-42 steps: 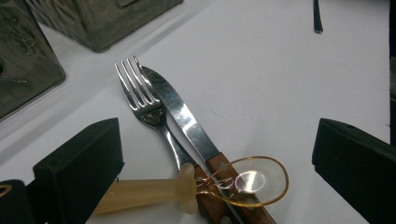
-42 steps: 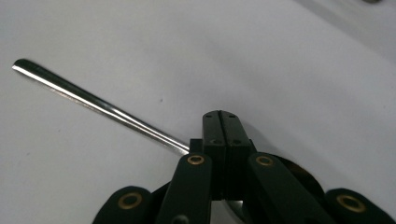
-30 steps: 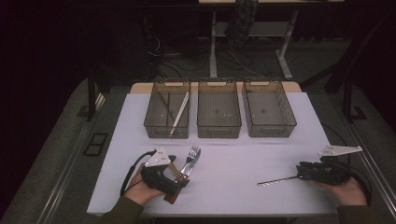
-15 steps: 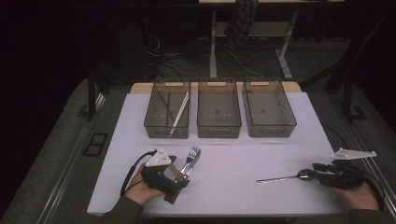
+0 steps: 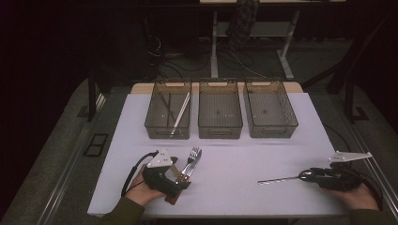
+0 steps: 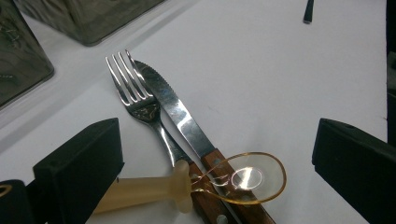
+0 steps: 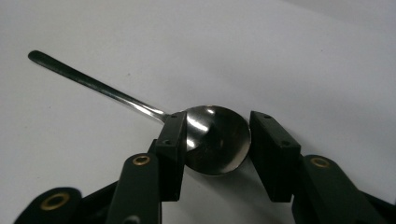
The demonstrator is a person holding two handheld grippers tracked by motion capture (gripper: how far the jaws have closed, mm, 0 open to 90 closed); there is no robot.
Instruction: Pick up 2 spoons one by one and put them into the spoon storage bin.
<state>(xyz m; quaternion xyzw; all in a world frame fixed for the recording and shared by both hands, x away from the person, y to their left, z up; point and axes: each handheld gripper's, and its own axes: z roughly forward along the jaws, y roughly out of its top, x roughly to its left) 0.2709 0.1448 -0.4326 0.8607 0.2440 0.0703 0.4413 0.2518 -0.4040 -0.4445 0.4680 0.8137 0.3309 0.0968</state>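
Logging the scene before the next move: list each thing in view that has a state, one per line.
Left gripper: jaws wide open, either side of a cutlery pile.
Right gripper: jaws have just been closing, pressed on the metal spoon bowl.
Metal spoon: lying flat on the table.
Fork: flat, beside the knife.
Clear plastic spoon: resting across the knife handle.
Left bin: holds long utensils.
Middle bin: empty.
Right bin: empty.

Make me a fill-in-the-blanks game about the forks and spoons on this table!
1. The shiny metal spoon's bowl sits between the jaws of the ____ hand-held gripper.
2. The silver metal fork lies beside a wooden-handled steak ____.
3. A see-through amber plastic spoon lies across the knife's ____.
4. ____ clear plastic bins stand in a row.

Missing words: right; knife; handle; Three
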